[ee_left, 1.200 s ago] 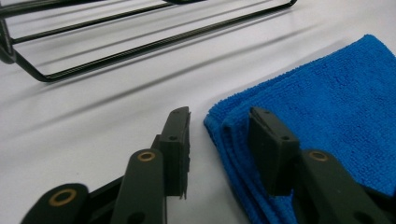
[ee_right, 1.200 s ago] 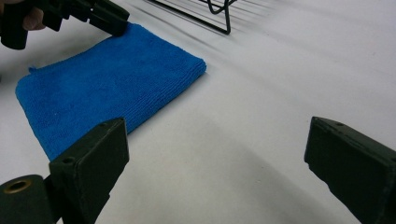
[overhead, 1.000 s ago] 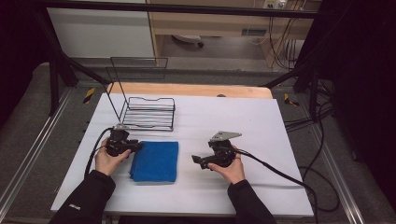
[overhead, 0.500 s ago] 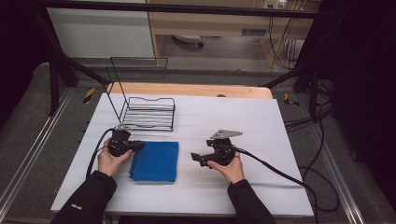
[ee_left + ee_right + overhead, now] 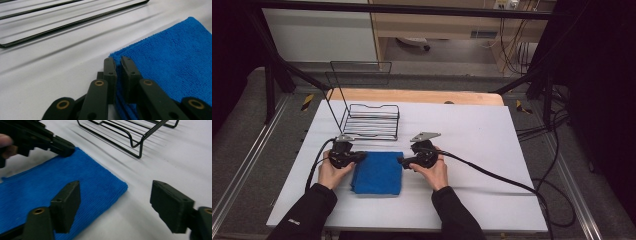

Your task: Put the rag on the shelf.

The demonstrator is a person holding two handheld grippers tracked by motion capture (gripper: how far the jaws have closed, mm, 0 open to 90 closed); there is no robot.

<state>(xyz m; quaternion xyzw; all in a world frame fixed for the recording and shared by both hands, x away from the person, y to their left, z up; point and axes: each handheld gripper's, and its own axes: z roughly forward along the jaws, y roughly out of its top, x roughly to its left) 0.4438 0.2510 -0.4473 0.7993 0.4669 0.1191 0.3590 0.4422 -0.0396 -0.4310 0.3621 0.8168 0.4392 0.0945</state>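
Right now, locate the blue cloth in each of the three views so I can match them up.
High view: the blue cloth lies flat on the white table, lower centre, between the two hands.
Left gripper view: it takes up the right side; the left gripper is closed on its corner.
Right gripper view: it covers the lower left, under the open right gripper.
Shared landmark: the black wire rack beyond the cloth.

High view overhead; gripper views low, close, sharing blue cloth [image 5: 377, 173].
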